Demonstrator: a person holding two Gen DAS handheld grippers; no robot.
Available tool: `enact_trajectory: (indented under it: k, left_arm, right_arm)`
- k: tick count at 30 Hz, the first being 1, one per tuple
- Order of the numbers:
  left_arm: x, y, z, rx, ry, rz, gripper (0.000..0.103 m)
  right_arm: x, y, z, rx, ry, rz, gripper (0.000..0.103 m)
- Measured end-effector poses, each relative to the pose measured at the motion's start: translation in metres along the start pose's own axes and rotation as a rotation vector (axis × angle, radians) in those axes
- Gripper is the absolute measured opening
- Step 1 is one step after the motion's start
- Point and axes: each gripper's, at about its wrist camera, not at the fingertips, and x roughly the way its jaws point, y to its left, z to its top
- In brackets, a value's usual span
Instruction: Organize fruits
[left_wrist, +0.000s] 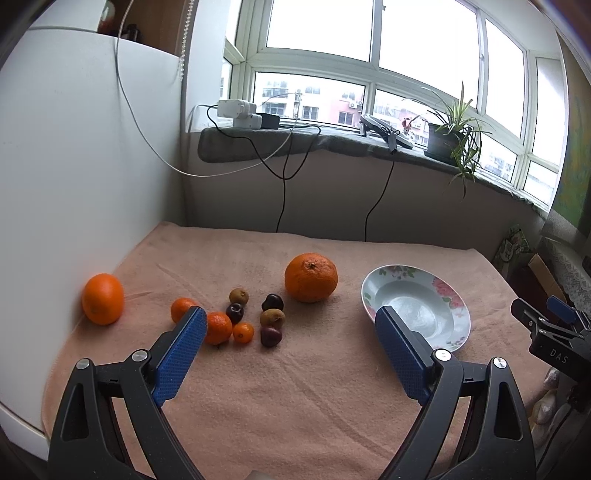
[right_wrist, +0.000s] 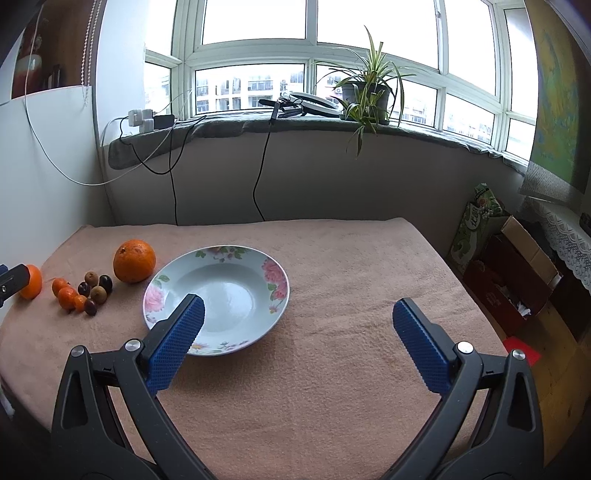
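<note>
1. Risk, as I judge it: the round fruits could roll across the soft pink towel (left_wrist: 295, 387) if nudged, or bruise if squeezed hard.
2. Left claw (left_wrist: 291, 354), fingers apart and empty, hovers just near of the small fruit cluster (left_wrist: 255, 317); the big orange (left_wrist: 311, 277) lies farther.
3. Right claw (right_wrist: 297, 343), also apart and empty, has the empty flowered plate (right_wrist: 275, 280) just far-left of it.

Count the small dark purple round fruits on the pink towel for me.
3, all in the cluster left of the floral plate: one at the back right, one further left, beside the small oranges, one at the front. No sign of any hidden.
</note>
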Motion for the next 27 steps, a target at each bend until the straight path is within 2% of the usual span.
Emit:
enact_trajectory:
  k: [14,21,27]
  left_arm:
    - [0.034,0.016,0.015,-0.061,0.075,-0.042,0.092]
    - [0.061,0.027,0.011,-0.117,0.132,-0.082,0.092]
    - [0.08,0.03,0.014,-0.136,0.154,-0.155,0.092]
  right_arm:
    - [0.03,0.042,0.035,-0.128,-0.009,0.087,0.103]
    - [0.057,0.06,0.054,-0.135,0.04,0.227,0.103]
    - [0.092,0.077,0.062,-0.122,0.14,0.388,0.103]
